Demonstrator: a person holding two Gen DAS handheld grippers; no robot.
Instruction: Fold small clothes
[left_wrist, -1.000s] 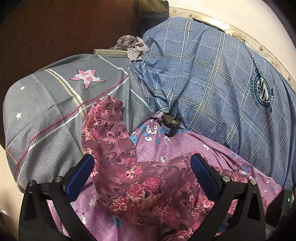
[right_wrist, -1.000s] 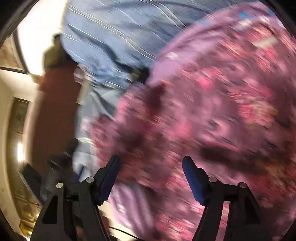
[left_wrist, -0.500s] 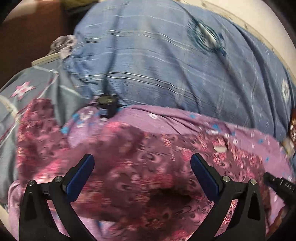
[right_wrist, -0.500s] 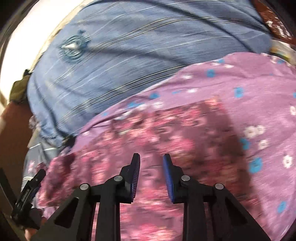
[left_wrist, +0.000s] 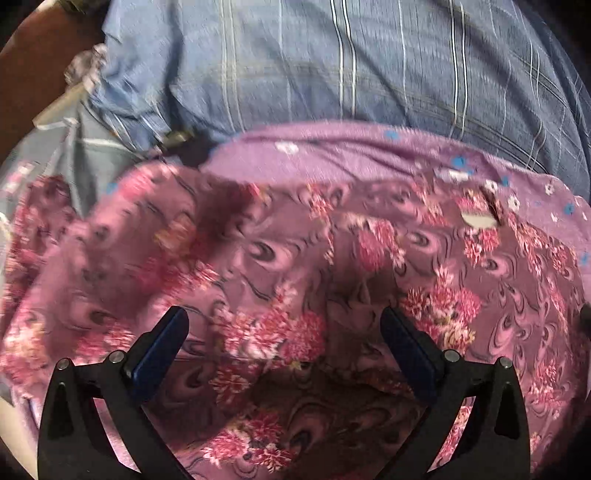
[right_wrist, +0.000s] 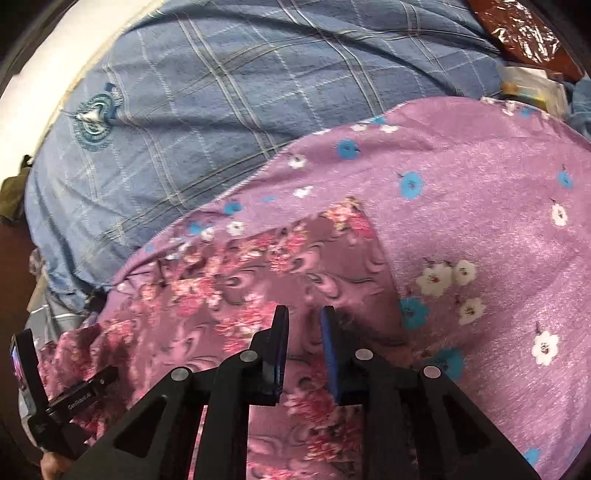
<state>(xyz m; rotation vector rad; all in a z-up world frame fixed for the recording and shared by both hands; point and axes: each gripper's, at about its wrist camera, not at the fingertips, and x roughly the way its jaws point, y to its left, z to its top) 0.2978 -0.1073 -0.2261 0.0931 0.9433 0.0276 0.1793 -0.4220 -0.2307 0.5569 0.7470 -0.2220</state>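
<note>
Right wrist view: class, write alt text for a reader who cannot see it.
The right gripper, jaws nearly closed, points down at a pink floral garment spread on a lilac flowered sheet. A blue checked quilt lies beyond.

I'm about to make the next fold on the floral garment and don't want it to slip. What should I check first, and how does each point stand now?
1. Garment lies on the purple sheet: ok.
2. Right gripper has cloth pinched: cannot tell. Its jaws have just been closing and stand narrow over the garment, but a gap shows between them.
3. Left gripper has a hold: not ok, jaws wide open above the cloth.
4. Garment spread flat: not ok, its left part is rumpled in the left wrist view.
5. Right edge straight: ok, it runs clean in the right wrist view.
</note>
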